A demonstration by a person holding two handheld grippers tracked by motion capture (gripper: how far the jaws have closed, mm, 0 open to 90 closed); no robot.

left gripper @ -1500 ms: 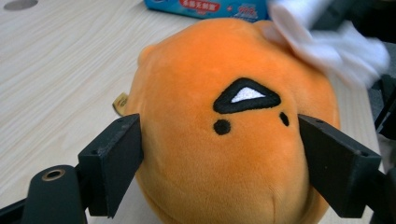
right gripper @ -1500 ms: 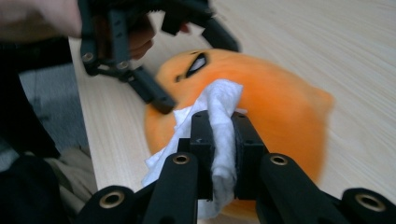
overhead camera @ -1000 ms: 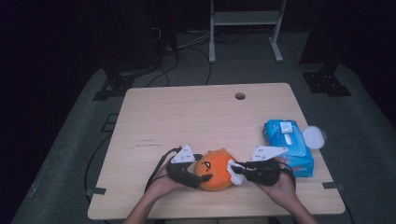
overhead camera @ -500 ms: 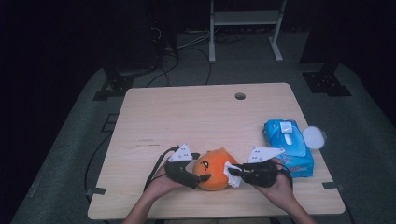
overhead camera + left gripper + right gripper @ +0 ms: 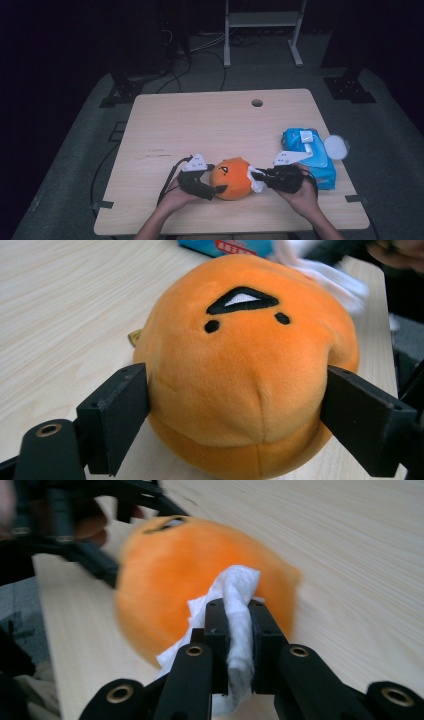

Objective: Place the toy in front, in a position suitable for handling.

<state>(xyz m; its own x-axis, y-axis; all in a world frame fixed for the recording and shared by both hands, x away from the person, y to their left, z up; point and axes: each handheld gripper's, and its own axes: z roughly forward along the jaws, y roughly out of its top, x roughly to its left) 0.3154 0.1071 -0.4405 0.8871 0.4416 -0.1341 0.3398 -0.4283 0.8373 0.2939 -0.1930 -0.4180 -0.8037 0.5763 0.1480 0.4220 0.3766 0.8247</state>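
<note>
A round orange plush toy (image 5: 231,177) with a small stitched face (image 5: 242,302) sits on the wooden table near its front edge. My left gripper (image 5: 216,180) grips it from the left. In the left gripper view, the two pads (image 5: 117,415) press into the toy's sides (image 5: 245,365). These jaws have just been closing a little, with the toy between them. My right gripper (image 5: 262,176) comes from the right, shut on a crumpled white wipe (image 5: 237,587). The wipe (image 5: 257,179) is held against the toy's right side (image 5: 165,580).
A blue pack of wipes (image 5: 307,155) lies at the table's right edge, with a round white lid (image 5: 336,147) beside it. The tabletop (image 5: 200,125) has a cable hole (image 5: 257,103) near its far edge. Cables and a metal stand (image 5: 262,30) are on the floor beyond.
The right gripper with the wipe has shifted slightly against the toy's side. The toy and the left hand stay about where they were.
</note>
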